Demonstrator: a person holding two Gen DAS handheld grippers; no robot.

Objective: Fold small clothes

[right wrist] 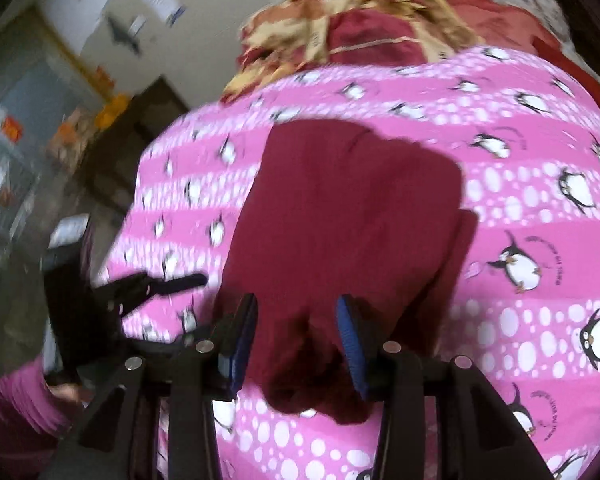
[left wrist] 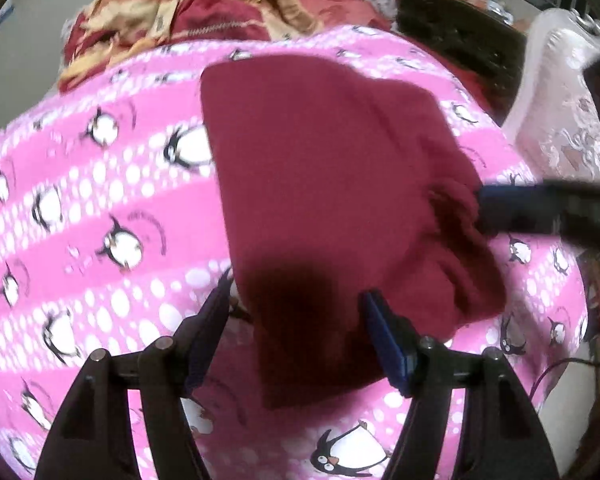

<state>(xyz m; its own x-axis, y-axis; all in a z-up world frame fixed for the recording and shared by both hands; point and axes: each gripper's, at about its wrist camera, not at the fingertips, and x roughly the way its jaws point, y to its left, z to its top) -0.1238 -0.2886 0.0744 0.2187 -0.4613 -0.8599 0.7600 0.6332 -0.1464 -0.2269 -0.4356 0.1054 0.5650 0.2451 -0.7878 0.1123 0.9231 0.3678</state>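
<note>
The dark red cloth (left wrist: 324, 184) is lying folded mid-blanket (left wrist: 100, 208). Both the left gripper (left wrist: 296, 312) and right gripper (right wrist: 296, 328) are hanging wide open over it, holding nothing.

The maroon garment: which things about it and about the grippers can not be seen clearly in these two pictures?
- Maroon garment: what kind of clothing it is; folded layers and motion blur hide its shape in both views.
- Its near edge, right wrist view: dark shadow between the right gripper fingers hides any contact.
- Left gripper: its own shadow on the cloth hides any contact.
- Pile behind the penguin blanket: cut off by the top edge, blurred.
</note>
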